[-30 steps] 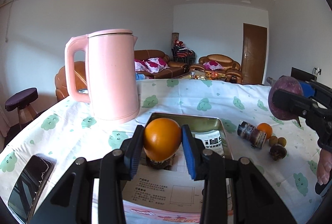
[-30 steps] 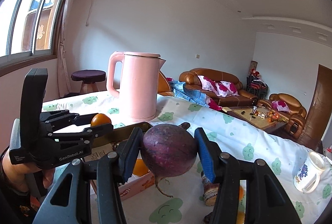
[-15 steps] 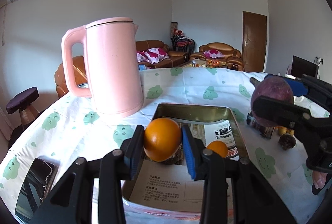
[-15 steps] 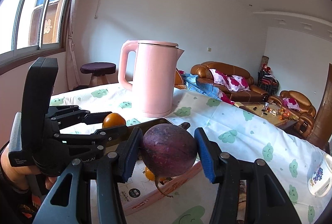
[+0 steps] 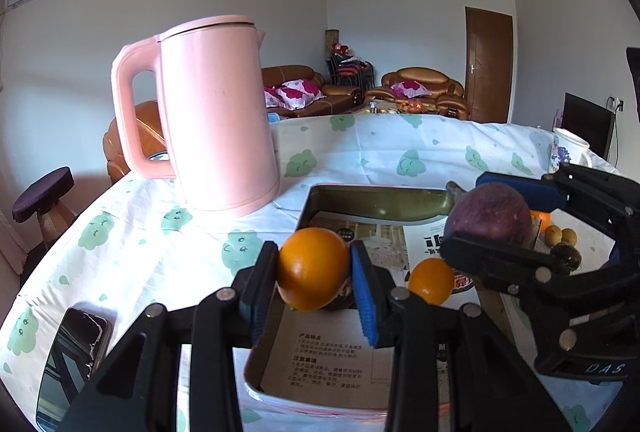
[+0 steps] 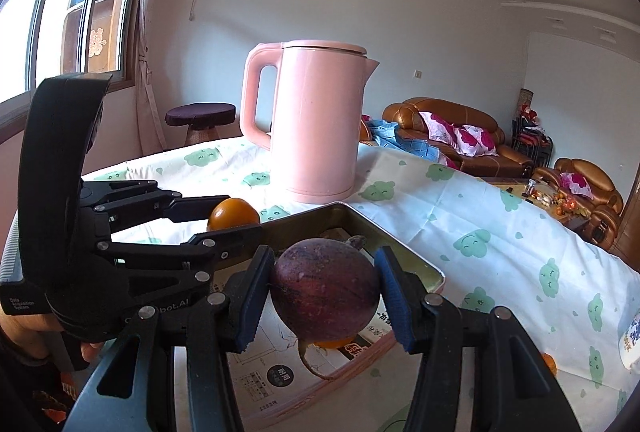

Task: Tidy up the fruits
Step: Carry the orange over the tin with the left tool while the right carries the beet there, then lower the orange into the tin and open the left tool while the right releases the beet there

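My left gripper [image 5: 314, 270] is shut on an orange [image 5: 313, 268] and holds it above the near part of a metal tray [image 5: 376, 202] lined with printed paper. My right gripper [image 6: 326, 292] is shut on a round purple fruit [image 6: 326, 286] with a stem, above the same tray [image 6: 400, 244]. In the left wrist view the right gripper [image 5: 490, 220] holds the purple fruit [image 5: 488, 214] over the tray's right side. A smaller orange [image 5: 430, 280] lies in the tray. The left gripper's orange also shows in the right wrist view [image 6: 233, 214].
A tall pink kettle [image 5: 216, 116] stands on the tablecloth left of the tray's far end. A phone [image 5: 70, 360] lies at the near left. Small fruits [image 5: 560, 236] and a mug [image 5: 568, 150] sit right of the tray.
Both grippers have moved in over the tray, still holding their fruits. The right gripper with the purple fruit has come closer to the left gripper.
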